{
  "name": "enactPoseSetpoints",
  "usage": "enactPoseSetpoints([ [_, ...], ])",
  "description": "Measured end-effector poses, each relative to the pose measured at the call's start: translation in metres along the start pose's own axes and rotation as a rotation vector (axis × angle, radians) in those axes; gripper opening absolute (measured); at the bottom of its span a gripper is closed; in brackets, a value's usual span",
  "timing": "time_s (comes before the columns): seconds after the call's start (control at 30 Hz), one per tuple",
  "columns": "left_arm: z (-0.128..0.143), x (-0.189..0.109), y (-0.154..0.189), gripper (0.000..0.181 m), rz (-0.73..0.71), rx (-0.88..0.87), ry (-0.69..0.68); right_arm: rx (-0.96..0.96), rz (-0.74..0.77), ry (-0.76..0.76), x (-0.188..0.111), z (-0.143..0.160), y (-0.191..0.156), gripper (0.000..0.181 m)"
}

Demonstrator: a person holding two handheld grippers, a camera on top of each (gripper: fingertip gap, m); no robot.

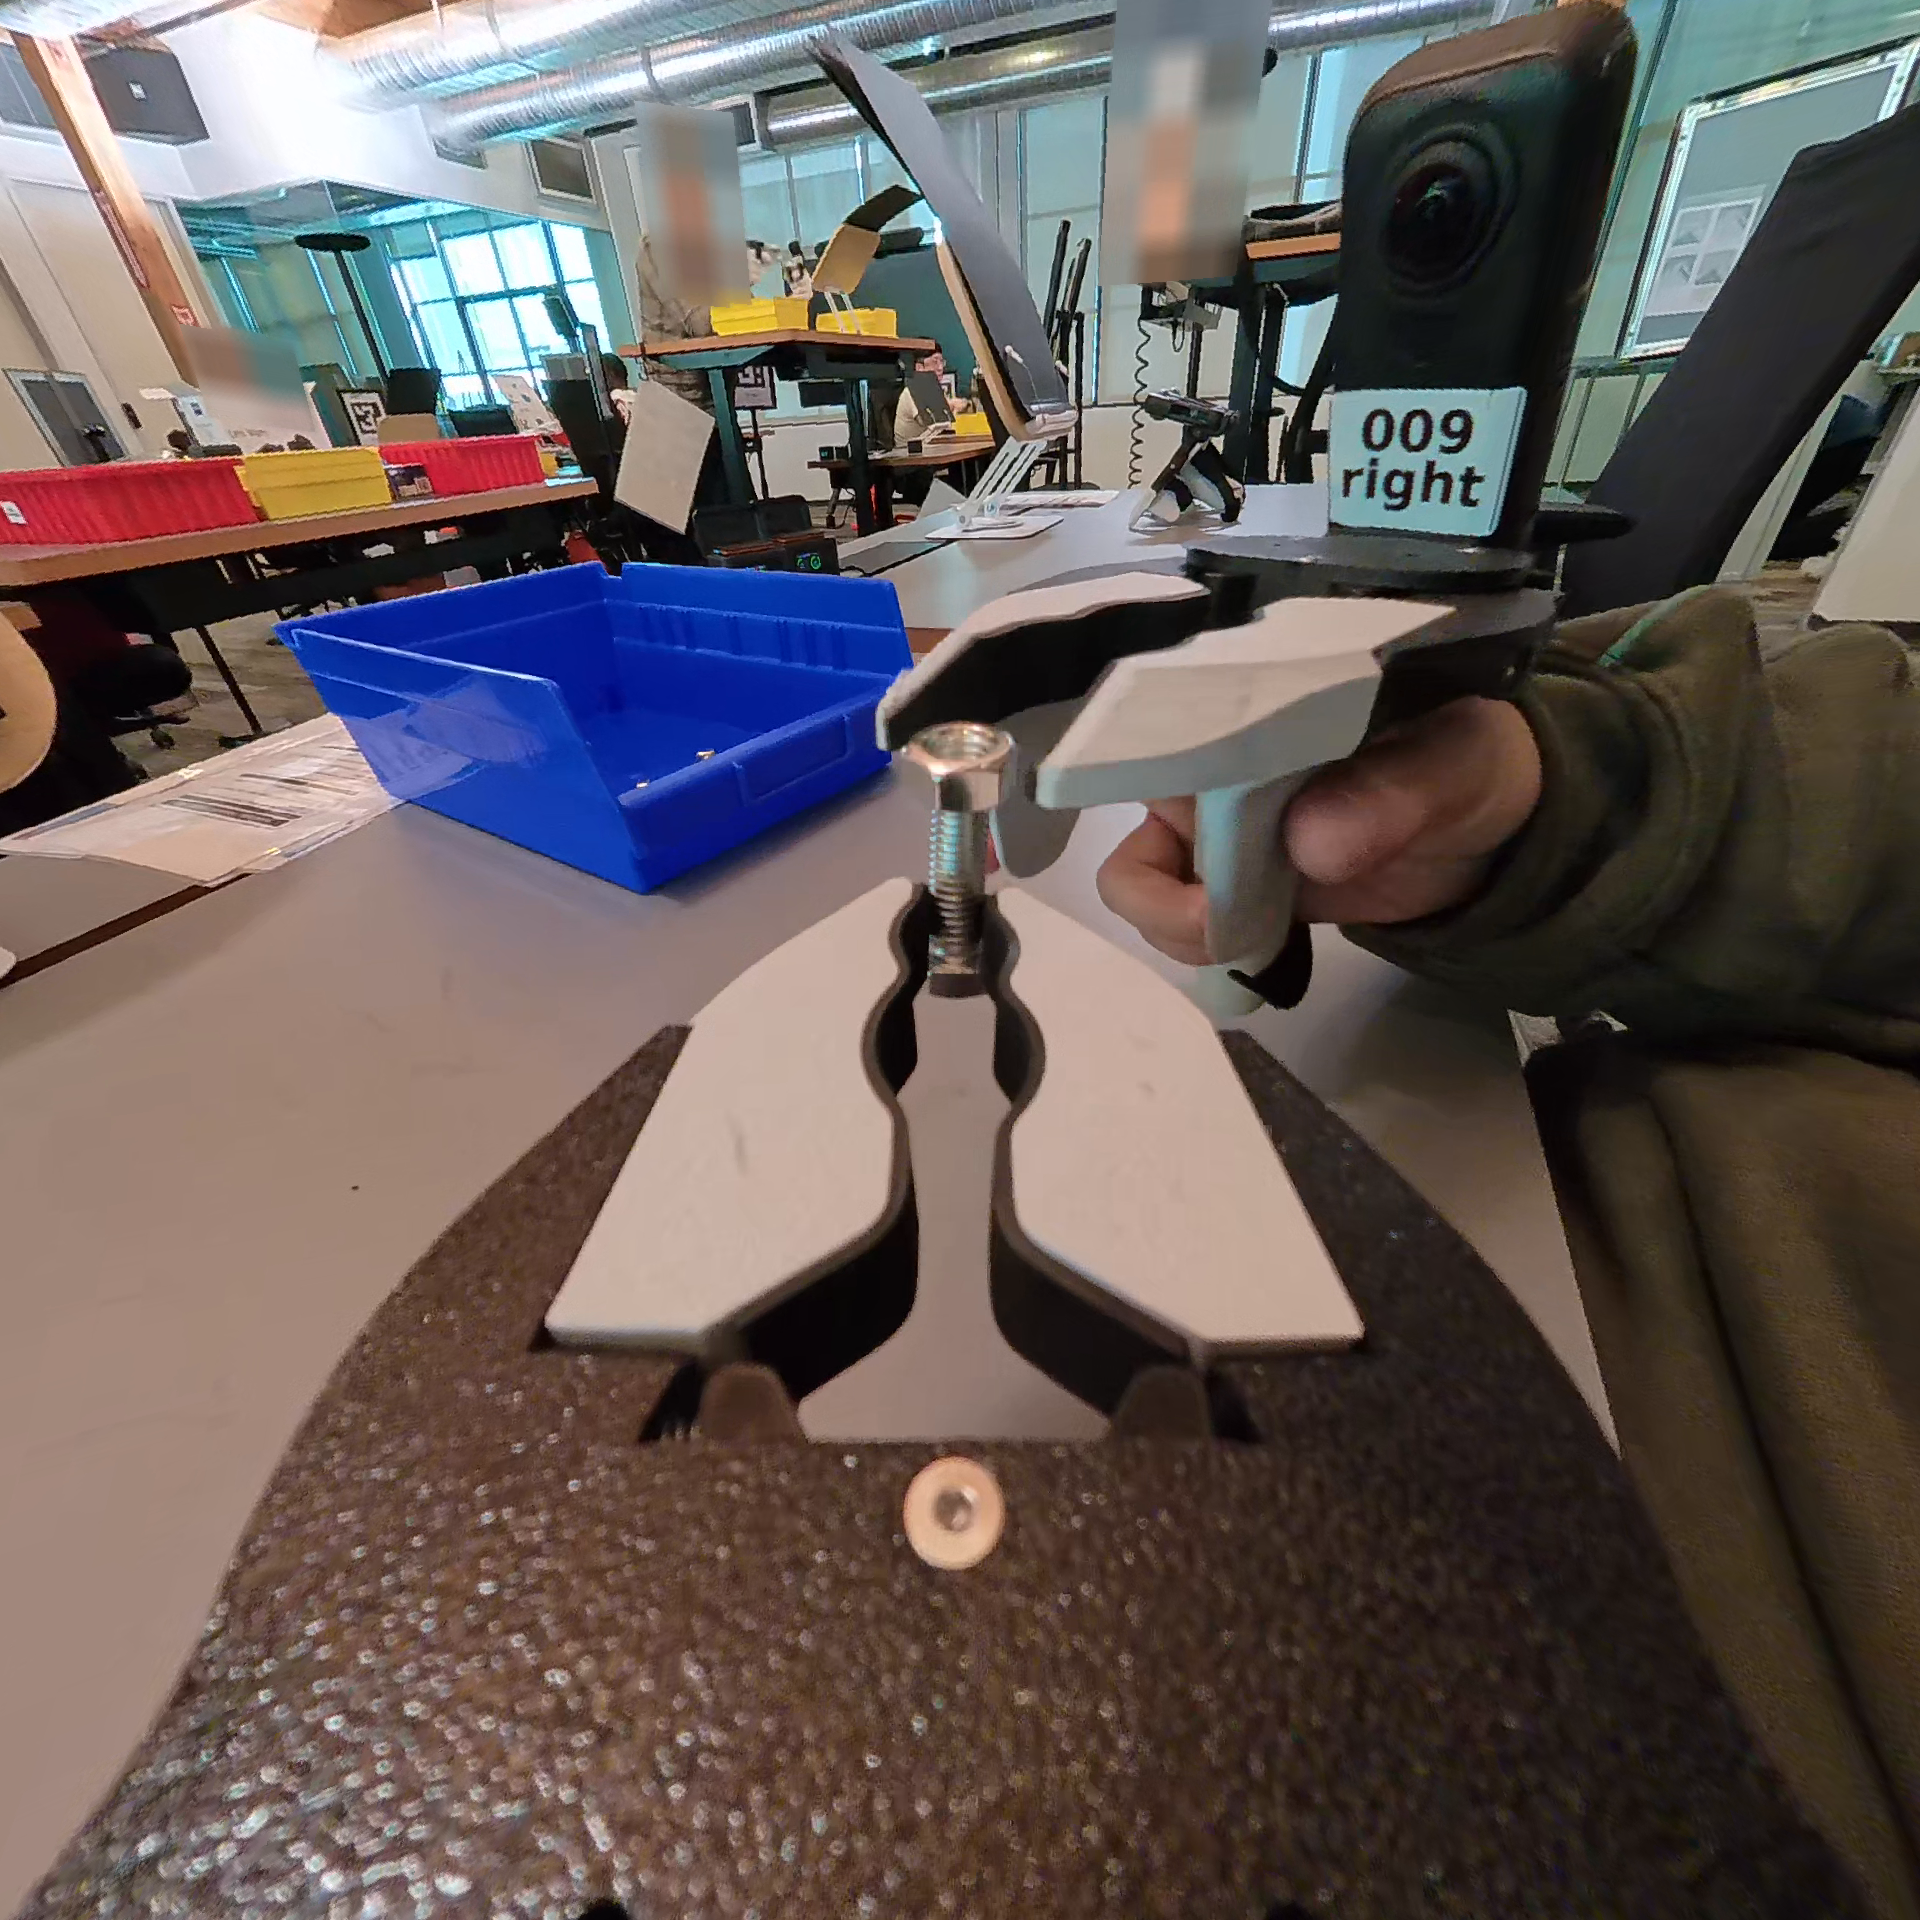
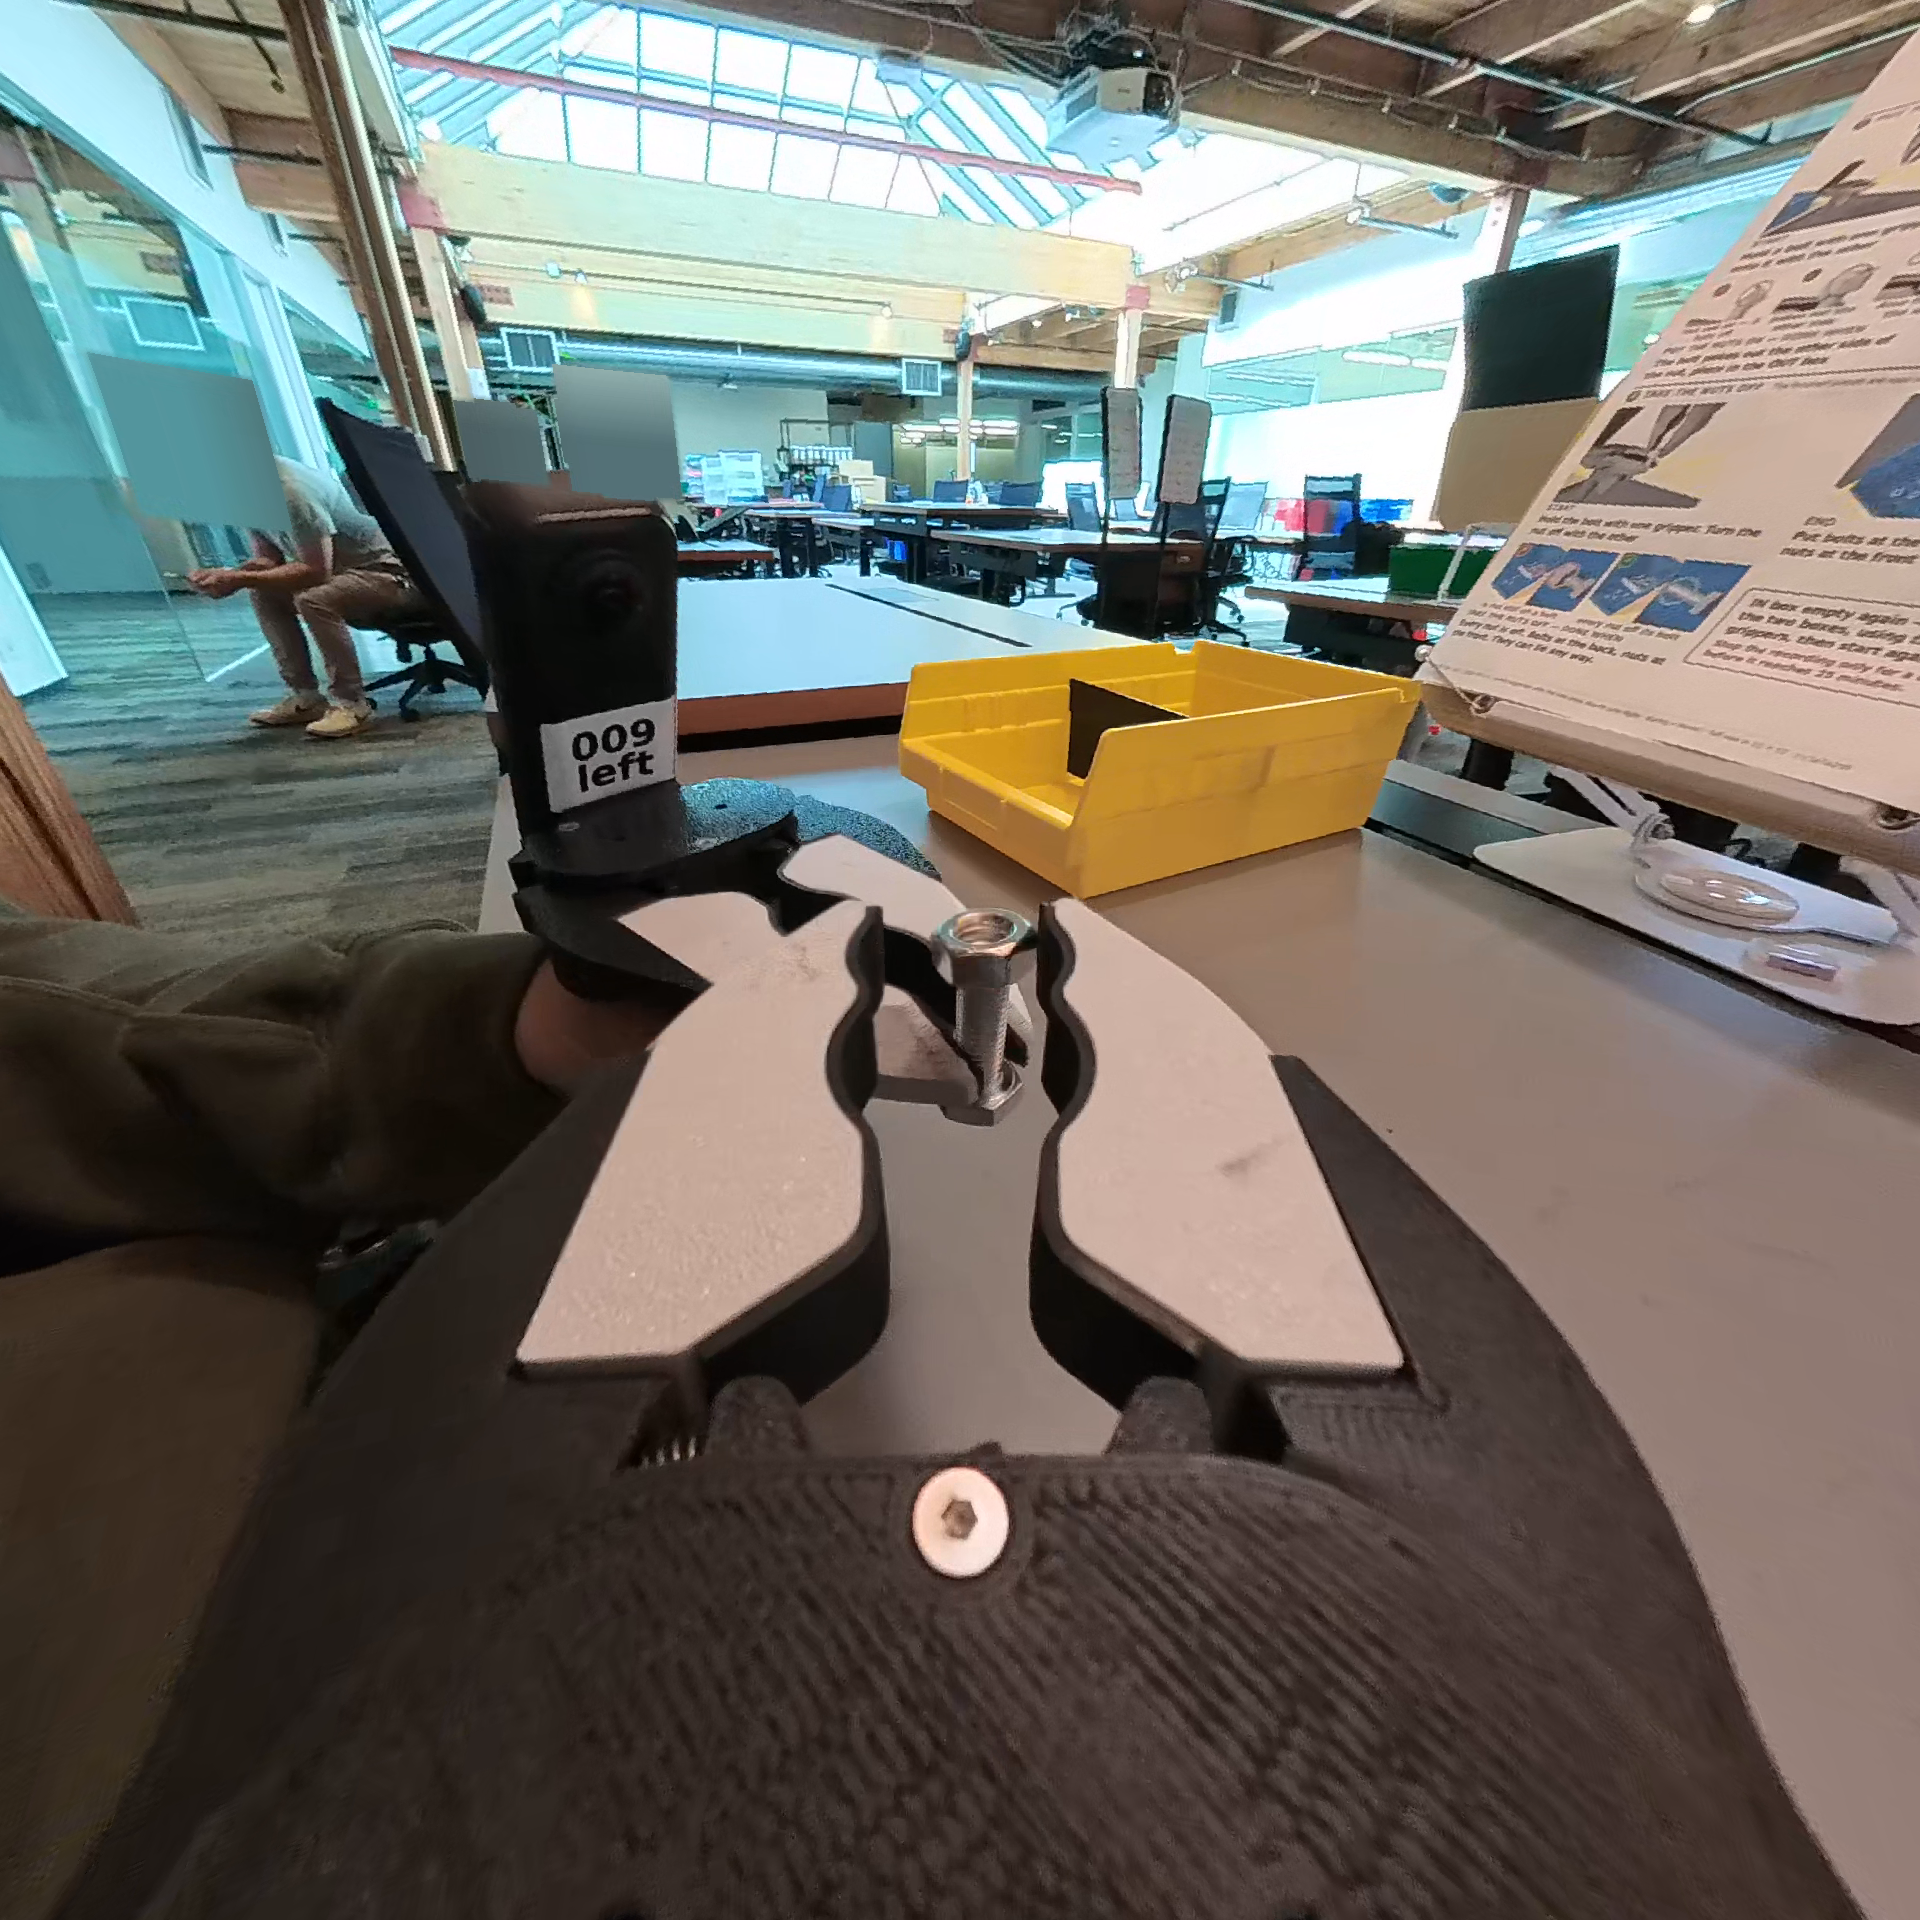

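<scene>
A silver bolt [image 1: 954, 862] stands upright, head down, with a hex nut [image 1: 956, 764] at its top end. My left gripper [image 1: 954, 914] is shut on the bolt's lower part, just above the grey table [image 1: 312, 1091]. My right gripper [image 1: 977, 753] reaches in from the right, level with the nut. In the right wrist view its jaws straddle the nut [image 2: 982, 938], with a small gap on the left side, so the right gripper [image 2: 961, 925] is open. The bolt [image 2: 977, 1013] hangs below the nut, and the left gripper [image 2: 977, 1096] holds it from the left.
A blue bin [image 1: 582, 707] sits on the table beyond the grippers. A yellow bin [image 2: 1143, 790] with a black divider stands to the far right. An instruction sheet on a stand [image 2: 1714, 520] is at the right. Papers [image 1: 208, 800] lie at the left edge. Both grippers' tips are close together, under 4 cm apart.
</scene>
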State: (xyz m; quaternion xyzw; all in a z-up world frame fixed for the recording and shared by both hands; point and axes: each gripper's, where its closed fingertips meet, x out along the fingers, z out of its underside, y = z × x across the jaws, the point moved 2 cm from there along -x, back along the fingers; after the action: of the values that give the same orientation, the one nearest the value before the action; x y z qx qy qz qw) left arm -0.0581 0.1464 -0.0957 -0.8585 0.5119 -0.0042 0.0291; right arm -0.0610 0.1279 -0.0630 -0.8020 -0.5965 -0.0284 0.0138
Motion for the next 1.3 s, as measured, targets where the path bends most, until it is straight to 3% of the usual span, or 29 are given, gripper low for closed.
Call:
enactPoseSetpoints([
  [0.27, 0.0, 0.0, 0.0, 0.009, -0.006, 0.0, -0.001, 0.001, 0.028, -0.024, -0.002, 0.002, 0.006, 0.019],
  [0.7, -0.01, -0.001, 0.001, 0.009, -0.005, -0.063, 0.103, 0.144, 0.047, 0.148, 0.0, -0.009, 0.004, 0.019],
  [0.97, -0.002, 0.0, 0.0, 0.009, -0.017, -0.01, 0.04, 0.032, 0.044, 0.005, 0.0, -0.002, 0.005, 0.019],
  [1.3, 0.004, 0.002, 0.004, 0.009, 0.007, 0.051, -0.003, 0.262, -0.081, -0.083, -0.007, 0.004, 0.006, 0.019],
])
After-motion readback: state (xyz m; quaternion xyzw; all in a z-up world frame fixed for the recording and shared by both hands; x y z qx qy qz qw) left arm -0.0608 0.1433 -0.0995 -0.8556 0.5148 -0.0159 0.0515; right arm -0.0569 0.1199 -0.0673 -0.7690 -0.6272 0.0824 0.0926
